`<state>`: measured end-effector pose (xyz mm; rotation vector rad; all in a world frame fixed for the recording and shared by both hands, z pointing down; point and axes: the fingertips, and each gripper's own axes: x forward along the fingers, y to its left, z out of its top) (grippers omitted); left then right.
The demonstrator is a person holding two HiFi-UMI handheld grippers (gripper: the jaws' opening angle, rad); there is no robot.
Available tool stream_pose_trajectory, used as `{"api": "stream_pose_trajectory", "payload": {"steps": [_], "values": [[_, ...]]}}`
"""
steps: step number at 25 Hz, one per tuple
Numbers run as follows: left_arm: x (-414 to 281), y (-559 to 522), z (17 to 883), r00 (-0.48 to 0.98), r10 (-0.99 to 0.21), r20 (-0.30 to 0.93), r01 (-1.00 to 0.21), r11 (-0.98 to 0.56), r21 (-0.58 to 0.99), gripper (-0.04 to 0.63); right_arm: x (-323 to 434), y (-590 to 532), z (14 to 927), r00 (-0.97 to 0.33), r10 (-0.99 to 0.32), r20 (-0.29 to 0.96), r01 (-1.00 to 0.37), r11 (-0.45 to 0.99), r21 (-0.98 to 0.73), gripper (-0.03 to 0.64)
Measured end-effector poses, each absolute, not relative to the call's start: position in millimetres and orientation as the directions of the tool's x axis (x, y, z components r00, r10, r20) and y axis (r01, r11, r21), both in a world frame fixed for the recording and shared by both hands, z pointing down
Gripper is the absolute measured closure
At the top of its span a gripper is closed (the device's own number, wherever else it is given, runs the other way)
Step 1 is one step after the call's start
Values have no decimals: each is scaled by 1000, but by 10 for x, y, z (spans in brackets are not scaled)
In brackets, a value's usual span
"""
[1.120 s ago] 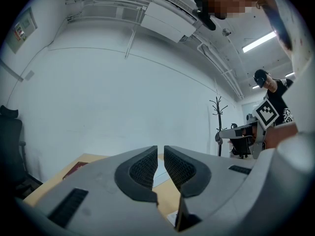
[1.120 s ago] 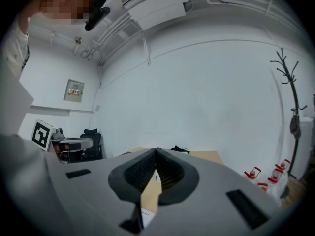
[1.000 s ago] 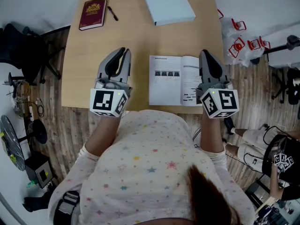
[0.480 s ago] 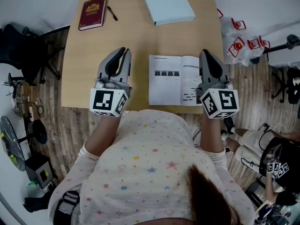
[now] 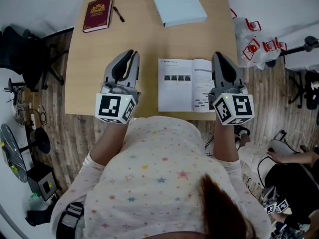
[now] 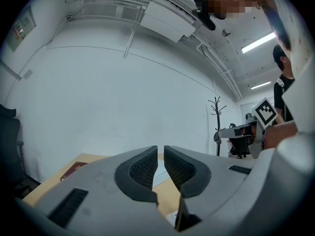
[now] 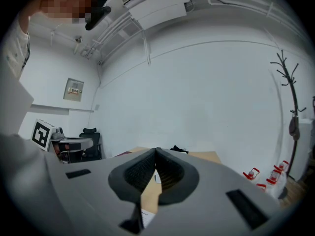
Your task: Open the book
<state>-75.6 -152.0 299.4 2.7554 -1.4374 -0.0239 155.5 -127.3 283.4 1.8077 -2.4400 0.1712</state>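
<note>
I see a wooden table (image 5: pixel 149 39) with the open book (image 5: pixel 182 86) lying flat at its near edge, pages up. A closed light-blue book (image 5: pixel 177 4) sits at the far edge. The left gripper (image 5: pixel 132 54) hangs just left of the open book, its jaws all but together and empty. The right gripper (image 5: pixel 218 56) overlaps the book's right margin, tips meeting, gripping nothing. A maroon book (image 5: pixel 97 14) and a pen (image 5: pixel 118 14) lie far left.
</note>
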Motion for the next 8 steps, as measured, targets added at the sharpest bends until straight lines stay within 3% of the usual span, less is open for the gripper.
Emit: {"api": "stream_pose_trajectory", "payload": {"steps": [8], "values": [[-746, -1535, 3003, 579, -815, 1, -815, -579, 38, 549, 1537, -1292, 2859, -292, -944, 154, -956, 291, -27, 617]]}}
